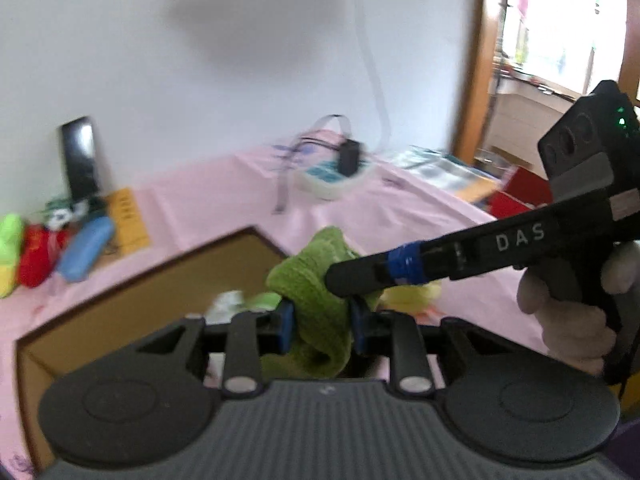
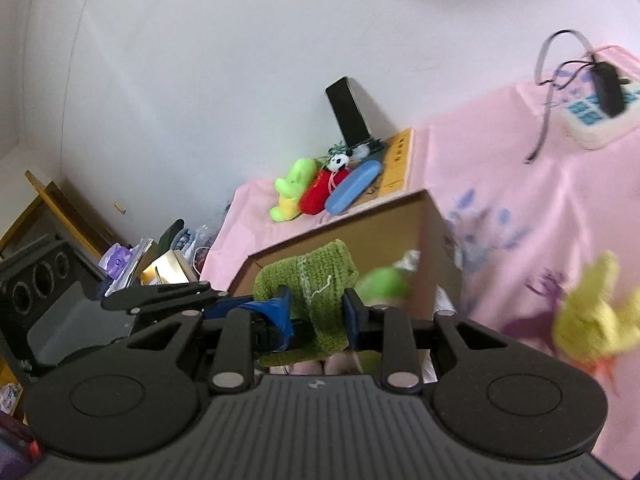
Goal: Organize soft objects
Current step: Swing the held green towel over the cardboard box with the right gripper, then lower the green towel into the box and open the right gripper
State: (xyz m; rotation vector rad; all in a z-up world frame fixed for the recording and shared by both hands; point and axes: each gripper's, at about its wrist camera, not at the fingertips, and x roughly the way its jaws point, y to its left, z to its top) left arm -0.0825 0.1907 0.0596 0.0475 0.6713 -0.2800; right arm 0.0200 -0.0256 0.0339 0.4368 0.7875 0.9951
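My left gripper (image 1: 323, 322) has its blue pads (image 1: 286, 322) pinched onto a green knitted cloth (image 1: 316, 292), and my right gripper (image 2: 316, 314) clamps the same green cloth (image 2: 320, 280) between its own pads, so the piece is stretched between both tools. I judge this two-point hold is there to keep the floppy knit from sagging or bunching while I carry or fold it; one grip alone would let it droop. In the left wrist view the right tool comes in from the right side, its long black finger (image 1: 360, 276) lying across the cloth, with my right hand (image 1: 568, 312) wrapped around the handle, tilted down and inward. The two grippers meet nearly at right angles, almost touching.

The cloth hangs just above and beside the open cardboard box (image 1: 132, 300), at its near corner, so I take the box for the destination. Something pale green and white (image 2: 390, 280) shows just past the cloth at the box's edge; it is too blurred to name. A yellow soft toy (image 2: 600, 312) lies on the pink tablecloth (image 1: 360, 208) near the right gripper, apart from the box. Farther off by the wall sit a bright green plush (image 2: 292, 192), a red plush (image 2: 322, 194) and a blue case (image 2: 354, 192), touching one another, well apart from the box.
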